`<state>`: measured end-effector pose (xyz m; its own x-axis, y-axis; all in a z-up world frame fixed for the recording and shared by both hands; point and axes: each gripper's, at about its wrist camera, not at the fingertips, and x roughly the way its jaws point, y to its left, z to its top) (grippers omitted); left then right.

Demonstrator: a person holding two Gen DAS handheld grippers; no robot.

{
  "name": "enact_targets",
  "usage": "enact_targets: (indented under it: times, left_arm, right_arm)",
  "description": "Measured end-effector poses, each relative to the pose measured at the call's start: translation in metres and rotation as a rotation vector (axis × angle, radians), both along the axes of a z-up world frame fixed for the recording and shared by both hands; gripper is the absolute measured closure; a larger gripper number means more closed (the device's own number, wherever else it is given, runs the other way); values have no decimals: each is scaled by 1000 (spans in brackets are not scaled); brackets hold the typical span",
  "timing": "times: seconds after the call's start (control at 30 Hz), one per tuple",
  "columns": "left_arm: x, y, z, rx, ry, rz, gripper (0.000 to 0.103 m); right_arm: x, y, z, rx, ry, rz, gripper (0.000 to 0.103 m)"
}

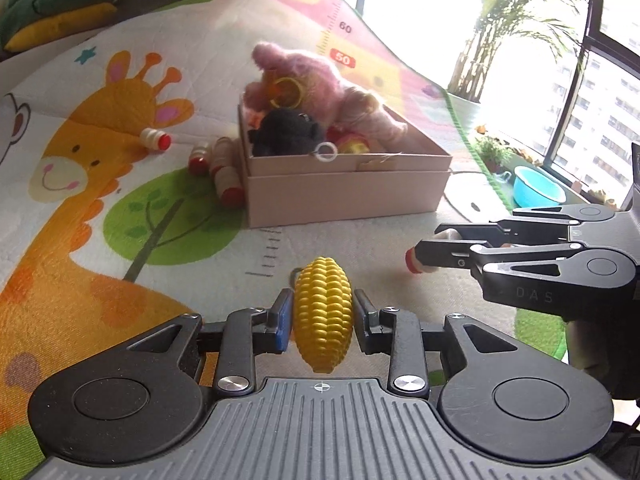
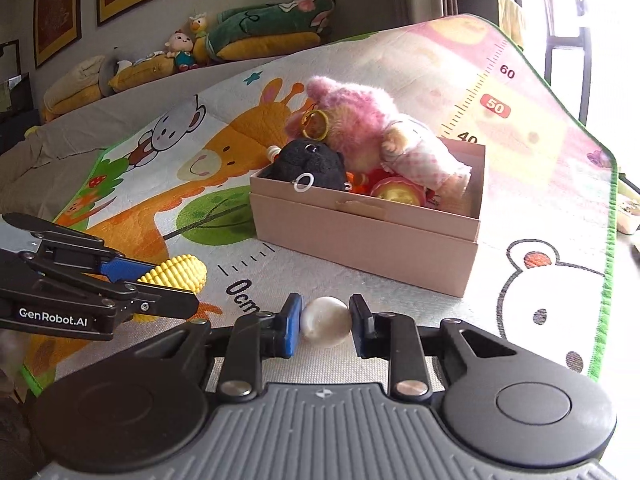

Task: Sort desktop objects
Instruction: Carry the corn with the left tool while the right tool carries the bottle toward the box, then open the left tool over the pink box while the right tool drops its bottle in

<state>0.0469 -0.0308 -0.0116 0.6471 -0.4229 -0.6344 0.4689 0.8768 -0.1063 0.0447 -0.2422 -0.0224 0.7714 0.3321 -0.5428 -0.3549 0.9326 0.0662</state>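
My left gripper [image 1: 322, 314] is shut on a yellow toy corn cob [image 1: 323, 312], held just above the play mat; both also show in the right wrist view, corn [image 2: 180, 274]. My right gripper [image 2: 325, 320] is shut on a small white wooden peg with a red end [image 2: 326, 321]; it shows in the left wrist view [image 1: 416, 261] at the right. A pink cardboard box [image 1: 344, 188] [image 2: 368, 236] stands ahead, holding a pink plush doll [image 1: 320, 84], a black plush [image 1: 286, 132] and small toys.
Several red-and-white wooden pegs [image 1: 156, 138] [image 1: 226, 172] lie on the cartoon giraffe play mat [image 1: 100, 168] left of the box. Cushions and dolls [image 2: 256, 36] line the back. A blue basin [image 1: 536, 192] and plants stand by the window at the right.
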Motion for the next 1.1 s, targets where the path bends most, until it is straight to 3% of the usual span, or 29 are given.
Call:
enact_targets:
  times: [0.23,0.4,0.7,1.0,1.1]
  left_arm:
    - [10,-37,20,-1,-55,-68,68]
    - [27,-49,43,-45,-100,-65,68]
    - [61,-70,83,-57,-199,-46,68]
    - [105,-82,82,-72,-167,7,68]
    - [115,-84,77,-68,-154,23,60]
  right_arm:
    - [-9,-31,12,32,-40,-67,78]
    - [-5,-50,25,58,-84,-107,78]
    - [31,-64,57,154,-169,-151,78]
    - [90,-80,69,328,-124,-220,78]
    - [104,-83,61,378,-86,-219,75]
